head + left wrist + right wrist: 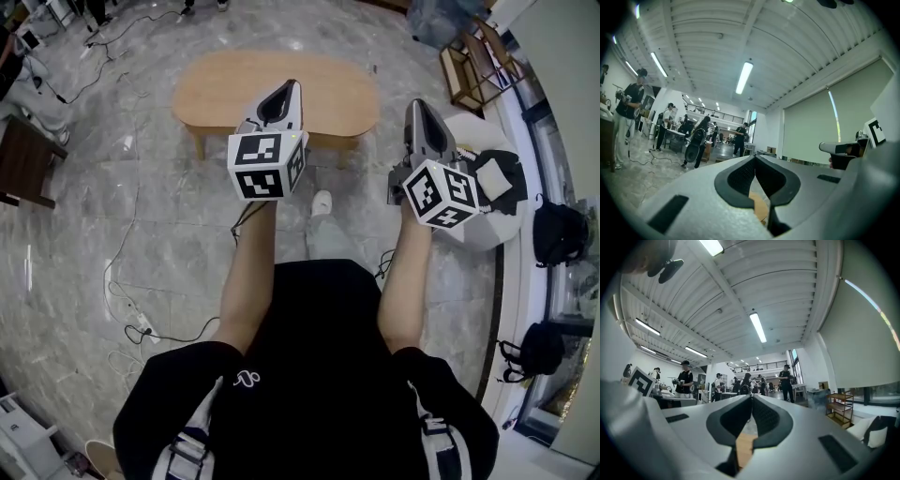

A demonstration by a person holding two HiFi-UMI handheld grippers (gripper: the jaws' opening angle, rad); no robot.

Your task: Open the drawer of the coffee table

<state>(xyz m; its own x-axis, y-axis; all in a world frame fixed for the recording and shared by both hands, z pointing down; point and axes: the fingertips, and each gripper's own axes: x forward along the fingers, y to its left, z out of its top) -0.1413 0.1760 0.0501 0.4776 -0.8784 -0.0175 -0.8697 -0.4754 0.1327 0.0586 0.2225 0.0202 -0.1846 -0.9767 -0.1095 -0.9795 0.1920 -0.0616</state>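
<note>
Ahead on the floor stands the coffee table (230, 89), its drawer unseen from above. Left gripper (292, 86) and right gripper (415, 105) are empty, jaws pressed together; unopened, they would likely slip off the drawer front.

I find no words, numbers or brand names that I can read. The cube (267, 166) on my left gripper (289, 86) and the cube (439, 194) on my right gripper (415, 105) carry only black-and-white square markers. The black shirt (328, 375) below the cubes bears a small white emblem (246, 379) with no legible letters.
</note>
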